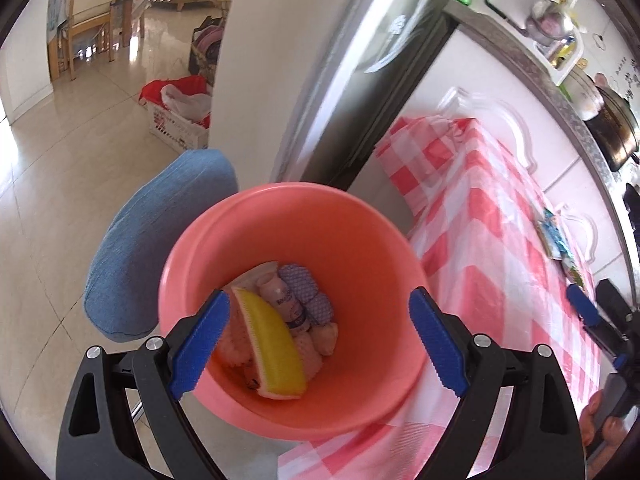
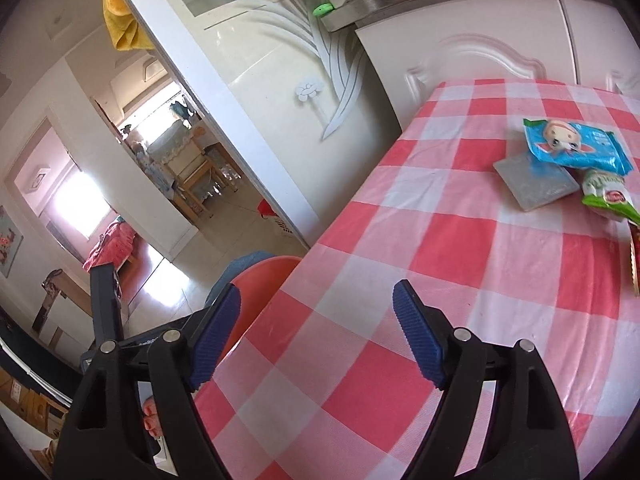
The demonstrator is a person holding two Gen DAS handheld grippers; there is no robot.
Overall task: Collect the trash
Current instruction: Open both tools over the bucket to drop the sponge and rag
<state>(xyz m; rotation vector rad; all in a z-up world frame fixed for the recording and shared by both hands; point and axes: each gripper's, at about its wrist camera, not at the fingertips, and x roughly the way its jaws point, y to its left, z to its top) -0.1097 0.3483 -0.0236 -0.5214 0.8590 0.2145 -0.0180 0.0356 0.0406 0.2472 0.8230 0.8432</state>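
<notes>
- Table [image 2: 440, 240]: the remaining trash lies at its far right, well away from your right gripper [image 2: 316, 336], whose jaws are spread and empty.
- Bin [image 1: 288, 232]: beside the table edge, your empty, wide-open left gripper [image 1: 320, 344] above it.
- Blue packet [image 2: 576, 146]: it overlaps a grey card [image 2: 536, 188]; approach low and pinch the packet alone.

A red-and-white checked tablecloth [image 2: 440, 240] covers the table. At ten o'clock in the left wrist view, a blue cushion [image 1: 156, 240] sits; a white cabinet door [image 2: 472, 60] stands at twelve o'clock beyond the cloth.
</notes>
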